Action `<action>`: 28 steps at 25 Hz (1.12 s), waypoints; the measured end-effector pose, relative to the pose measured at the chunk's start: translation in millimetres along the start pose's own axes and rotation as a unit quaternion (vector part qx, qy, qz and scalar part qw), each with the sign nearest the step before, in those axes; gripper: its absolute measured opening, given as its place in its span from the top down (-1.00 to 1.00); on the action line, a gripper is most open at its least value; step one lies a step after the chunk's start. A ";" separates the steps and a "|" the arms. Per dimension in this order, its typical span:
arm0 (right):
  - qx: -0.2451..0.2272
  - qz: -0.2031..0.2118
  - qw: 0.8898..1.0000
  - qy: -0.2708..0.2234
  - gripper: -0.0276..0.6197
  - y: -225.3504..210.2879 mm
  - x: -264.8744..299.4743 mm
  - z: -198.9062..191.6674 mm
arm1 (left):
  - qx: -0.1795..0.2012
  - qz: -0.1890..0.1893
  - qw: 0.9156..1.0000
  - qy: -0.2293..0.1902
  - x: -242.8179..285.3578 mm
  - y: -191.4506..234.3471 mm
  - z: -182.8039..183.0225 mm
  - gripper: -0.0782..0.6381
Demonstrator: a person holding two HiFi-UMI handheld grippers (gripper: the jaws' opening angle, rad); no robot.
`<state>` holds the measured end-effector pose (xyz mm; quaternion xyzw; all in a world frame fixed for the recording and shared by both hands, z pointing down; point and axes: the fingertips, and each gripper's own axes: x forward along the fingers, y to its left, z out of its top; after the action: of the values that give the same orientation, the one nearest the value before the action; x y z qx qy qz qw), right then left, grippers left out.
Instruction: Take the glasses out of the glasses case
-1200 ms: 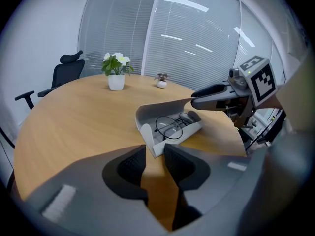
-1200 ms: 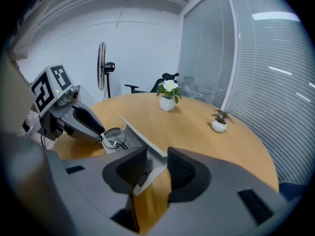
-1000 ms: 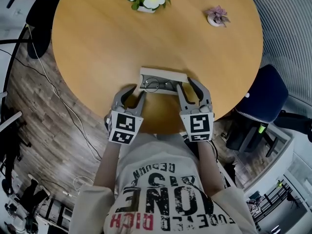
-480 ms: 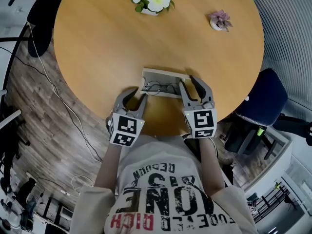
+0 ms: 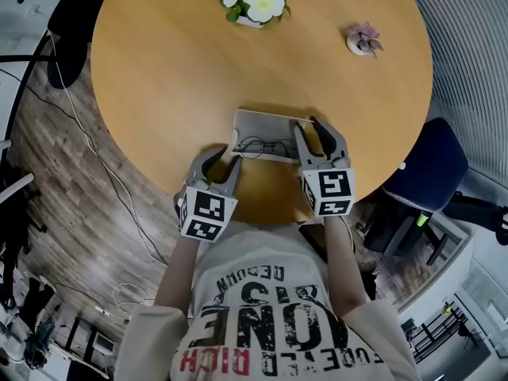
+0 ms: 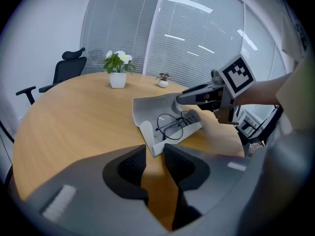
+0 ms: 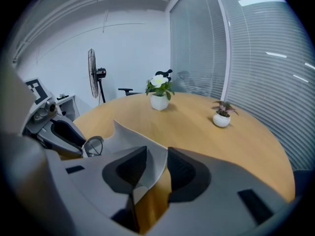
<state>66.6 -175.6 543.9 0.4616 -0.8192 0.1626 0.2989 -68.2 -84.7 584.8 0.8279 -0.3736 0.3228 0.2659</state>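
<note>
A grey glasses case [image 5: 268, 121] lies open near the front edge of the round wooden table [image 5: 175, 70]. Thin wire-rimmed glasses [image 5: 258, 144] rest in its tray. In the left gripper view the glasses [image 6: 172, 126] sit in the case [image 6: 147, 107] just beyond my left gripper [image 6: 155, 154]. That left gripper [image 5: 221, 159] is open and holds nothing, just short of the case's left corner. My right gripper [image 5: 312, 131] straddles the case's right end. In the right gripper view the lid's corner [image 7: 147, 154] runs between the open jaws of my right gripper [image 7: 156, 156], and one lens [image 7: 93, 145] shows at the left.
A white pot of white flowers [image 5: 255, 2] and a small purple plant [image 5: 363, 36] stand at the table's far side. A dark blue chair [image 5: 425, 165] is at the right, a black office chair [image 5: 67, 22] at the far left. A standing fan [image 7: 92, 73] is behind.
My right gripper has moved forward a little along the case's right end. The left gripper and the case have kept still.
</note>
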 end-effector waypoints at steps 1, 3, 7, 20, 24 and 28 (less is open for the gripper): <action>0.001 -0.001 1.000 0.001 0.48 -0.8 1.7 0.4 | -0.001 0.000 1.000 0.000 -0.1 -0.2 -0.2 0.43; 0.004 -0.001 1.000 0.000 0.48 -2.2 5.4 1.2 | -0.001 0.000 1.000 0.000 -0.1 0.0 -0.3 0.43; 0.007 0.002 1.000 0.001 0.48 -3.3 9.3 1.2 | -0.003 0.001 1.000 0.001 -0.2 0.0 -0.8 0.43; -0.008 0.004 1.000 0.003 0.47 -0.3 7.0 3.1 | 0.001 0.001 1.000 0.000 -0.2 -0.2 -0.4 0.43; -0.014 0.004 1.000 0.001 0.47 3.2 0.9 4.9 | 0.005 0.001 1.000 -0.003 -0.9 1.2 -0.2 0.43; -0.017 0.003 1.000 -0.009 0.47 7.2 -8.4 9.6 | 0.007 0.001 1.000 -0.002 -0.6 1.1 0.4 0.43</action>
<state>60.6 -171.5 531.3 0.4557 -0.8256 0.1459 0.2990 -69.3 -85.4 584.3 0.8303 -0.3726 0.3239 0.2587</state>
